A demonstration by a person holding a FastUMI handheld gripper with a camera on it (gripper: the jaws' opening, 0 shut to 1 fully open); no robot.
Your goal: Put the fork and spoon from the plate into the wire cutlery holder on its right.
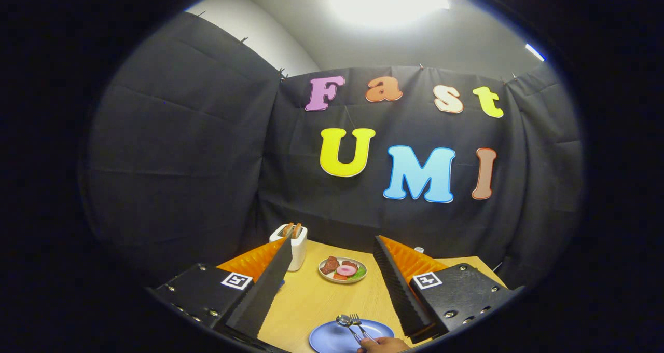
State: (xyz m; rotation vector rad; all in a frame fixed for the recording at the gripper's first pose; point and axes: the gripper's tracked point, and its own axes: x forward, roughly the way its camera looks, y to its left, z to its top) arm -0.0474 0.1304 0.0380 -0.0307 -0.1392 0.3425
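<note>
The claw stands wide open above the wooden bench, its two fingers spread well apart and holding nothing. Between the fingers, at the near edge of the bench, lies a blue plate. The spoon and the fork rest on this plate side by side, heads pointing toward the far edge, the spoon on the left. A hand at the near edge of the bench grips the handle ends of both. Beyond the blue plate, toward the far edge, sits a small plate of food, apart from the blue one. A white toaster with two slices in its slots stands at the far left corner, partly behind the left finger.
</note>
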